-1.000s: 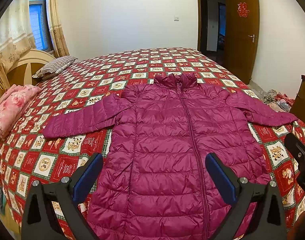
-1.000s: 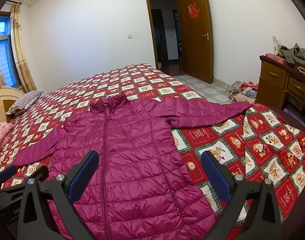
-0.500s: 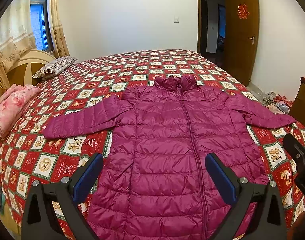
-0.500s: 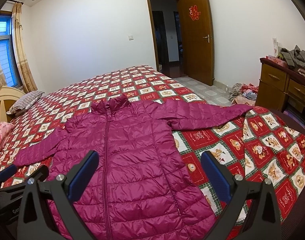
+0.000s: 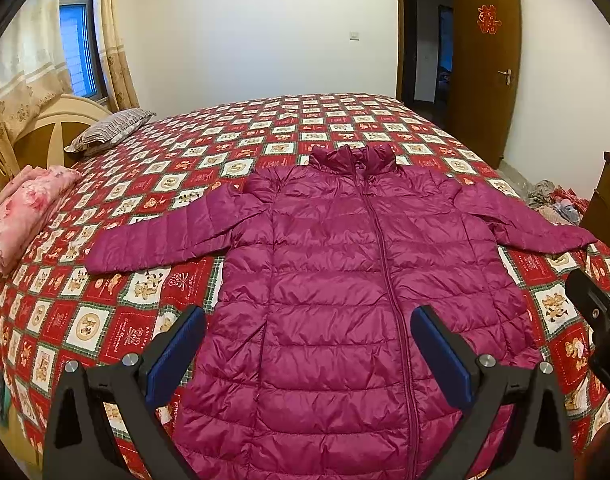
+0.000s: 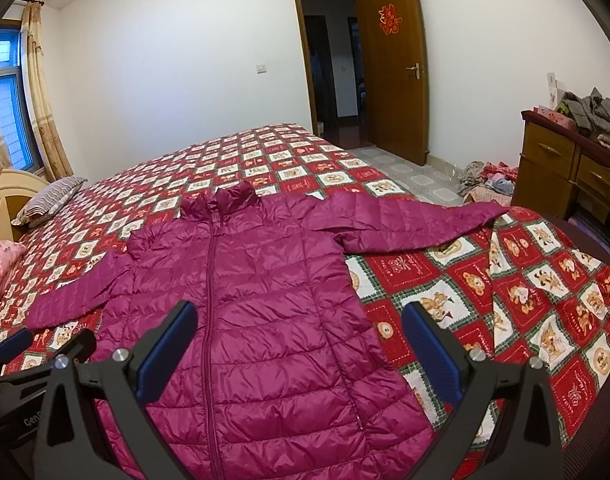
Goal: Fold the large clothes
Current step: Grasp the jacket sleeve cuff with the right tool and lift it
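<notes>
Left gripper (image 5: 307, 322) and right gripper (image 6: 299, 318) gape wide, empty, above the near hem; magenta jacket (image 5: 357, 280) lies flat, sleeves spread, unfolded; every fold remains.

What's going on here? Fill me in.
A person holds two grippers over a bed. A purple jacket lies flat on it, zipped, sleeves spread. The left gripper and right gripper are both open above its lower half, gripping nothing. No fold has been made yet.
</notes>
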